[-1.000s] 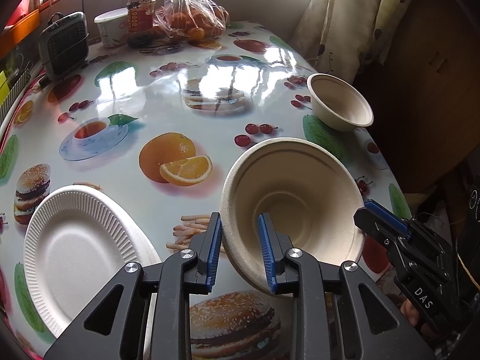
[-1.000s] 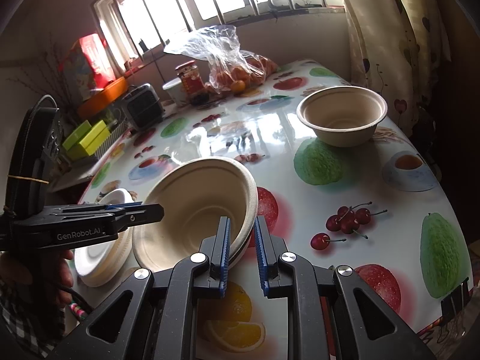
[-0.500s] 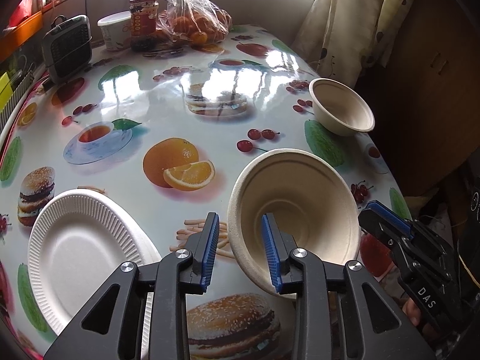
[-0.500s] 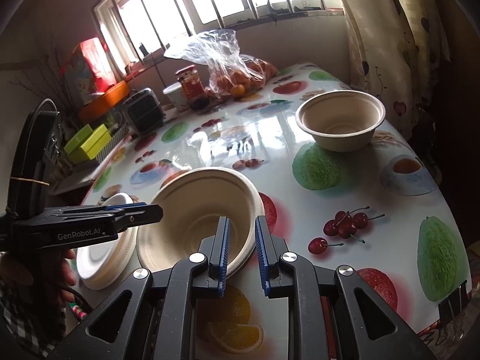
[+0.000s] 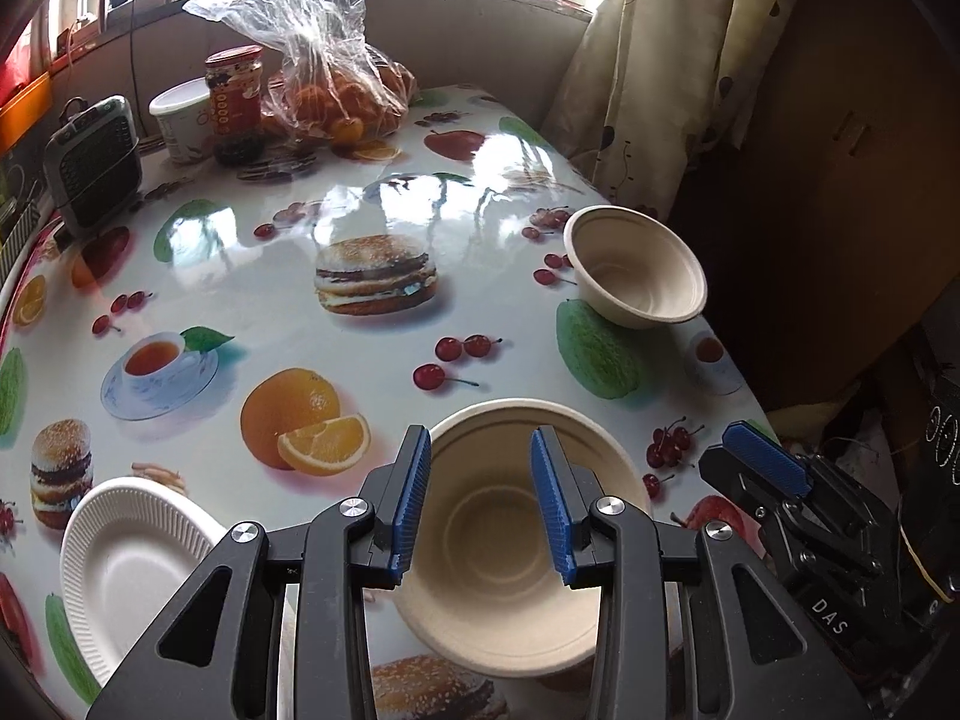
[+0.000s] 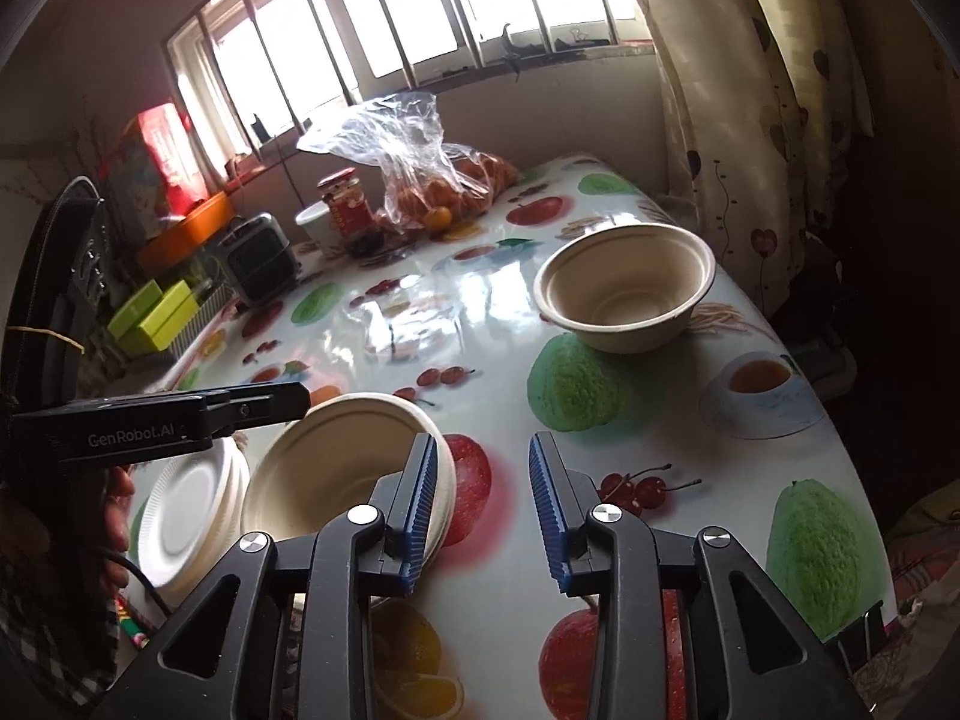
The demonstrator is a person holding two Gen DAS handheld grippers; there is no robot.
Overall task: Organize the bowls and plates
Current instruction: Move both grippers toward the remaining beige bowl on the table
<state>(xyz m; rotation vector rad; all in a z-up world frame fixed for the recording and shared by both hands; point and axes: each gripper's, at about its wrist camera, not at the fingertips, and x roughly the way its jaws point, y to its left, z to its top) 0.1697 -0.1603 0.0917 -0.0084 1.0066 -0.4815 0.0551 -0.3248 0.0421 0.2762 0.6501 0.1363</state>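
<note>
Both grippers are gaping wide, holding nothing: the left gripper (image 5: pixel 480 501) is hovering over the near bowl (image 5: pixel 510 564); the right gripper (image 6: pixel 485 501) should reach ahead, pinching the far bowl (image 6: pixel 624 288) by its rim.

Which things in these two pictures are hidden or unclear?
- Near bowl: in the left wrist view its near rim is hidden behind the left gripper.
- White plates: in the right wrist view their count is unclear; the left gripper's body covers the far edge.
- Red-lidded jar: label too small to read.
</note>
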